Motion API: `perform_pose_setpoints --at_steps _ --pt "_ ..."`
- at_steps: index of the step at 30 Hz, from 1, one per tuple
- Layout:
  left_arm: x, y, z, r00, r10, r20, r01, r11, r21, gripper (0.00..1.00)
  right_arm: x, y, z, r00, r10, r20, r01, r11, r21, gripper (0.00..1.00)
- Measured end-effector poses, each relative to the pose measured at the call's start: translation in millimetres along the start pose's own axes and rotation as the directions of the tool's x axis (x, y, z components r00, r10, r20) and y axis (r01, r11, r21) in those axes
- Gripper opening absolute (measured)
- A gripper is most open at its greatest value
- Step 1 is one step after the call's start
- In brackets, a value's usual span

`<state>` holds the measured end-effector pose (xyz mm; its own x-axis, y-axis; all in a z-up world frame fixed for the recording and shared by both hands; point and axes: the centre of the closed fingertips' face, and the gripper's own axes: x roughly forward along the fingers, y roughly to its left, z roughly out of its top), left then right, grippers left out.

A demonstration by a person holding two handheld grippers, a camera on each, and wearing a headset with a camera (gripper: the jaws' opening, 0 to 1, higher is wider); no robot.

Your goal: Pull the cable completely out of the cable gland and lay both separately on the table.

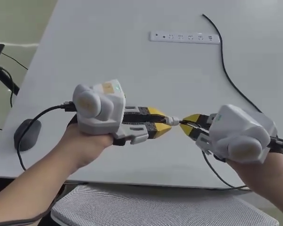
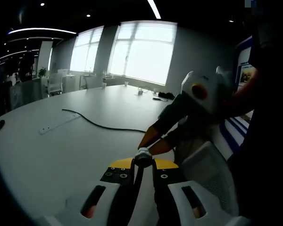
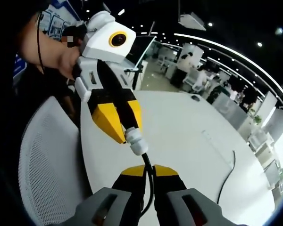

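Risks at the pull: gland and cable not yet apart

Left gripper (image 1: 166, 123): jaws narrow, clamped on the white gland (image 1: 173, 121). The gland sits right at its tips and juts past them.

Right gripper (image 1: 185, 123): jaws nearly closed on the black cable (image 3: 146, 165), gripped just beyond the gland's end. The tips of the two grippers almost touch. The cable runs back between the right jaws; I cannot trace its far length with confidence.

Both grippers are held in the air above the near edge of the desk (image 1: 132, 61), over a mesh chair (image 1: 155, 207).

Judged hazards:
- The cable is thin and looks smooth. If the gland's seal is tight, the right grip could slide along it instead of drawing it through.
- The gland is held by its rear part only. A pull off its axis could twist it out of the left jaws.
- A grip this close to the gland gives no slack, so a regrasp is likely. Each release would let the cable sag.
- If the cable frees suddenly, either hand could jerk. A part dropped here would land on the chair, not the desk. Best to move forward over the desk before letting go.
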<state>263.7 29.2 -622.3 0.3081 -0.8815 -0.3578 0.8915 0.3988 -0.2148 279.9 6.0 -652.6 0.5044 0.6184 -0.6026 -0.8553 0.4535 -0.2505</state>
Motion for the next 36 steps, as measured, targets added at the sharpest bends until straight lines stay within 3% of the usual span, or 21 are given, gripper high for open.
perform_pose_setpoints --at_steps 8,13,18,30,36 --pt "1.0 4.1 3.8 1.0000 0.008 0.001 -0.008 1.000 0.003 0.15 0.0 -11.1 -13.0 1.0000 -0.006 -0.002 0.006 0.992 0.127 0.00" --pt "1.6 5.4 5.0 0.9999 0.013 0.002 -0.013 1.000 0.001 0.15 -0.3 -19.1 -26.4 0.9999 -0.013 -0.004 0.013 0.970 0.244 0.00" --pt "3.1 5.3 6.2 0.9999 0.016 0.001 -0.016 1.000 0.005 0.15 -0.8 -24.4 -40.2 0.9998 -0.017 -0.009 0.019 0.937 0.349 0.00" --pt "3.1 3.4 7.9 0.9996 0.026 0.008 -0.026 1.000 0.000 0.15 1.3 -28.5 -67.2 0.9995 -0.015 -0.027 0.027 0.819 0.573 0.01" --pt "1.6 2.2 8.1 0.9995 0.027 0.014 -0.027 1.000 0.001 0.15 1.8 -30.8 -74.1 0.9995 -0.020 -0.024 0.031 0.743 0.669 0.01"
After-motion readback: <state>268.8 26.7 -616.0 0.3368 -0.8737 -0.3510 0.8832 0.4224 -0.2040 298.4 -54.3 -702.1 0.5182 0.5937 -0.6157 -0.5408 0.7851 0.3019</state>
